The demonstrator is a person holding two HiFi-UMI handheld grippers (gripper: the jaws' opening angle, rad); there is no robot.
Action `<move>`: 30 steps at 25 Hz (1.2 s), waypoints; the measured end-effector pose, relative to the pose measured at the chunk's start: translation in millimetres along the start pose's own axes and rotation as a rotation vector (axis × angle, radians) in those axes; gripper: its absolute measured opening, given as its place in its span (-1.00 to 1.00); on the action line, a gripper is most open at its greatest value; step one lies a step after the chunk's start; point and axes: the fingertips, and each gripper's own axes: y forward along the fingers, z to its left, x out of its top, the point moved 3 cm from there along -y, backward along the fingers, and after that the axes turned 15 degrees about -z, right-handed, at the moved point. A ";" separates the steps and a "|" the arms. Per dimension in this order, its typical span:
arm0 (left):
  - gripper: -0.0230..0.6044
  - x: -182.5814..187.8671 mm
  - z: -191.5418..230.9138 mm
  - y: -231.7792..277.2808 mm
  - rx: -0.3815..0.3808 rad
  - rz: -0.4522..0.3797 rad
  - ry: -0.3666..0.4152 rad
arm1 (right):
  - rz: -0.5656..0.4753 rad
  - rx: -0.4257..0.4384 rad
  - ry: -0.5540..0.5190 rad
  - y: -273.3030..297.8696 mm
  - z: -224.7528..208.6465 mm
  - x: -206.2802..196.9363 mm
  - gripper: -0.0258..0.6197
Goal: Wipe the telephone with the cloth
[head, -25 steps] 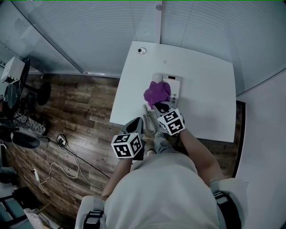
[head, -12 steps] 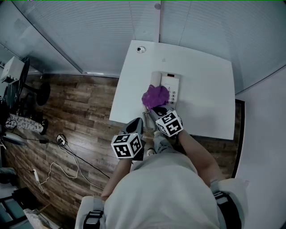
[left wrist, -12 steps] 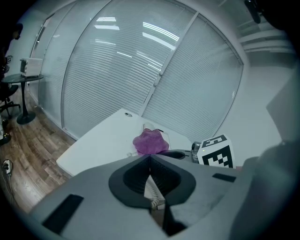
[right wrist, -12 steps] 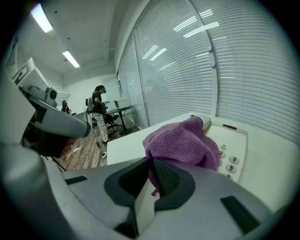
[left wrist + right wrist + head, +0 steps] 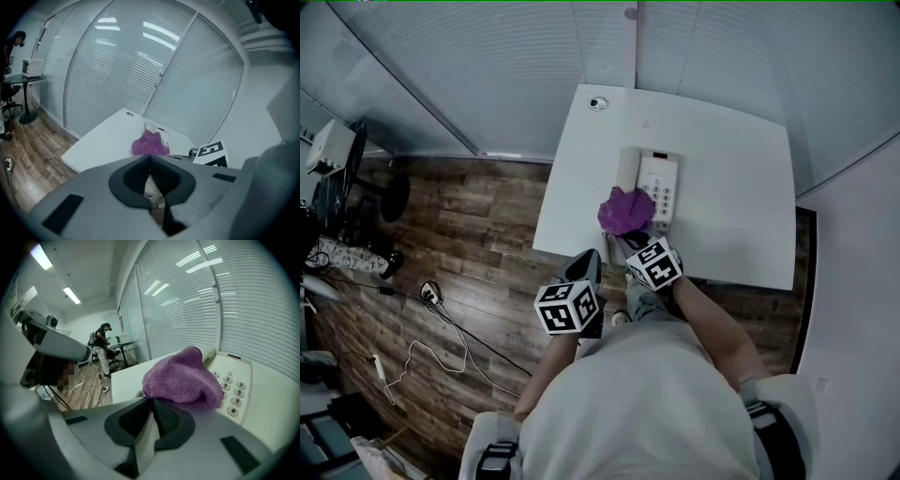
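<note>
My right gripper angled down toward the telephone, jaws clamped on the purple cloth — my left gripper hung beside it, jaws together.

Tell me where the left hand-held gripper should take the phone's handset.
Probably the handset by its bare far half, jaws across the narrow width, coming from the left: the purple cloth covers its near end and the keypad sits tight on its right.

Probably office: glass partitions with blinds, white desk, telephone, ceiling strip lights.
</note>
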 end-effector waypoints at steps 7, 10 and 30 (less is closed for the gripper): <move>-0.86 -0.4 -3.2 -0.5 -0.003 -0.009 0.001 | -0.021 -0.017 0.014 -6.8 4.0 2.5 -0.78; -0.86 1.1 -6.0 1.6 -0.009 -0.014 0.002 | -0.046 -0.013 0.032 -13.6 5.1 8.9 -0.78; -0.86 6.9 -11.3 48.6 -0.062 0.010 0.065 | -0.335 -0.170 0.098 -99.8 -26.8 83.1 -0.78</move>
